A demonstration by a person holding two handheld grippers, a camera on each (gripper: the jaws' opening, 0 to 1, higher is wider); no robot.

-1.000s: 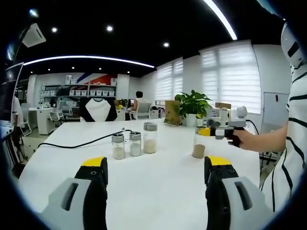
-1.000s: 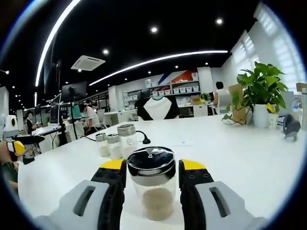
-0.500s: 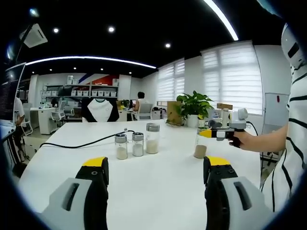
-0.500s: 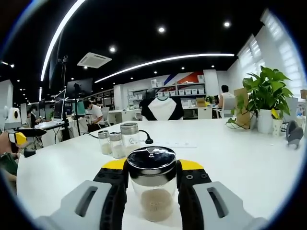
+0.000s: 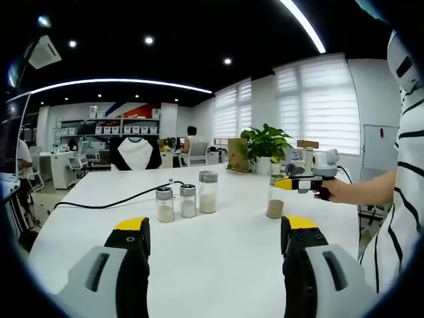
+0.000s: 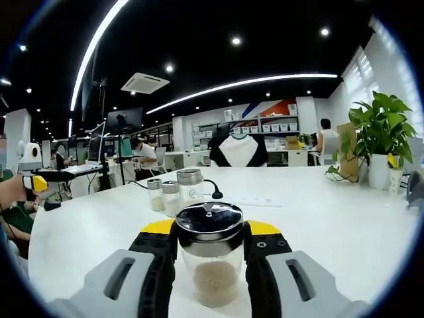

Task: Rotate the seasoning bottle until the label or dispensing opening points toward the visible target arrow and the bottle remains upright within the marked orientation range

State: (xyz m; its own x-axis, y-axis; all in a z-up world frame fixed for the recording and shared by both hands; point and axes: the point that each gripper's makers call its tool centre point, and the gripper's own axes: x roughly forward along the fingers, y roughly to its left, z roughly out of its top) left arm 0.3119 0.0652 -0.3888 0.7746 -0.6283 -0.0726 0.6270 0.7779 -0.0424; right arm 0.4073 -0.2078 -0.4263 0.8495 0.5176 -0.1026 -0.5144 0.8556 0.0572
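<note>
A glass seasoning bottle (image 6: 209, 262) with a dark metal lid and pale powder inside stands upright on the white table (image 6: 318, 218). My right gripper (image 6: 209, 240) is shut on it, both yellow-tipped jaws pressed to its sides just under the lid. From the left gripper view the same bottle (image 5: 275, 201) shows at right centre with the right gripper (image 5: 287, 183) on it, held by a person's hand (image 5: 329, 191). My left gripper (image 5: 214, 232) hovers open above the table, nothing between its jaws.
Three more glass bottles (image 5: 187, 198) stand in a row mid-table, with a black cable (image 5: 106, 202) running left behind them. A potted plant (image 5: 265, 147) sits at the far edge. A striped sleeve (image 5: 404, 192) fills the right. Office desks and shelves lie beyond.
The right gripper's jaws closed from a small gap to contact on the bottle, then turned with it, so the background swung rightwards. The left gripper stays open with slight camera drift.
</note>
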